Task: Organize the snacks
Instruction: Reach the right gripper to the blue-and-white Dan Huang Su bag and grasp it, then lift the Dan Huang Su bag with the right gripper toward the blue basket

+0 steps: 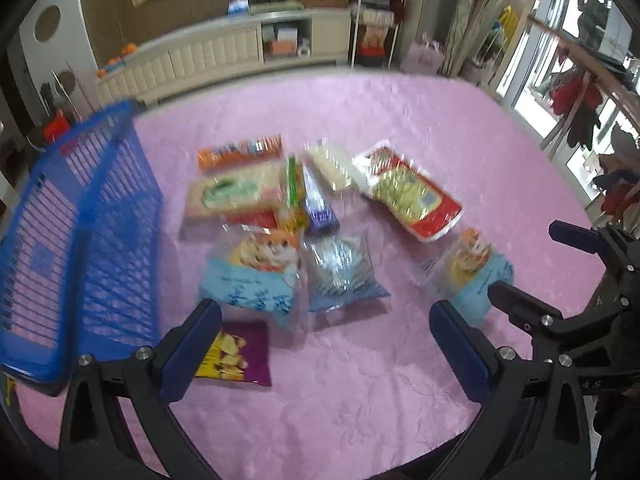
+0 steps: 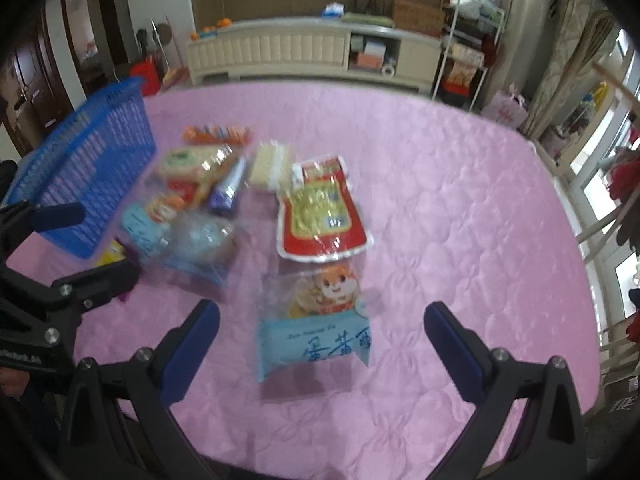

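The left gripper hovers with its jaws spread wide, gripping nothing. Just beside its left jaw lies a purple snack bag printed with yellow pieces. Ahead of the jaws sit a light-blue packet with a cartoon animal and a clear blue-striped bag, touching each other.

The right gripper is likewise wide apart and empty, with a second light-blue cartoon packet lying between its jaws on the pink quilted cover.

Farther ahead of them lies a red pouch with a yellow window. Left of it are a dark blue tube-like pack, a pale block, a beige-and-green bag and an orange pack. To the left jaw's far side stands a blue slatted basket.
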`<move>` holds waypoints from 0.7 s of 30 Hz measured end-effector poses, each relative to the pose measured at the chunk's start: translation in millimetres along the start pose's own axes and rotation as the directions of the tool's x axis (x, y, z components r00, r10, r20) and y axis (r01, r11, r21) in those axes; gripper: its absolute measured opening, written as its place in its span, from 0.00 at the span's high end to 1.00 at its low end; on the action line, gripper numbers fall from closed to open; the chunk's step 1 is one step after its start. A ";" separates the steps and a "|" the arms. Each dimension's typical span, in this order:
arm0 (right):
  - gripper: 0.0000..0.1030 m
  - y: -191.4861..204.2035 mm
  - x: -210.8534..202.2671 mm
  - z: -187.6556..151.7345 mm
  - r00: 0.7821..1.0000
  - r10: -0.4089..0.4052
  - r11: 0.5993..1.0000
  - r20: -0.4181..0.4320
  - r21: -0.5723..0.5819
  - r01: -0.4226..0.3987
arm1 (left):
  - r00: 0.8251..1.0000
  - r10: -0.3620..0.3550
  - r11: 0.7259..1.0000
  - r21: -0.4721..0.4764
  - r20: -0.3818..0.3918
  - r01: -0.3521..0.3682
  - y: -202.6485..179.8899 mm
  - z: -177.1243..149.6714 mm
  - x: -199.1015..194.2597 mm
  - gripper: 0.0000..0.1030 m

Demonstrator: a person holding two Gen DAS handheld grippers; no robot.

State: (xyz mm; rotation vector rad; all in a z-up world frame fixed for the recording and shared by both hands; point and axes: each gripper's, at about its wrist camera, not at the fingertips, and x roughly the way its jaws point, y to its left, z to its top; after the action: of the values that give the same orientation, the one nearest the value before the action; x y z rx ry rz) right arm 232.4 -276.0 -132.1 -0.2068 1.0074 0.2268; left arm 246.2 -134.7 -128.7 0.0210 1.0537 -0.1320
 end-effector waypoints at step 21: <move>0.31 -6.0 60.9 -4.0 0.978 0.156 0.988 -0.137 0.043 -0.151 | 0.992 0.102 0.995 0.017 -0.070 -0.101 20.8 0.7 27.6 0.00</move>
State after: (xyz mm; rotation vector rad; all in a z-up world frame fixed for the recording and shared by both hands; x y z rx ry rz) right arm 262.2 -277.3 -185.7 -0.1163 1.1676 0.3398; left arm 262.7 -116.8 -153.3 0.0914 1.1204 -0.0465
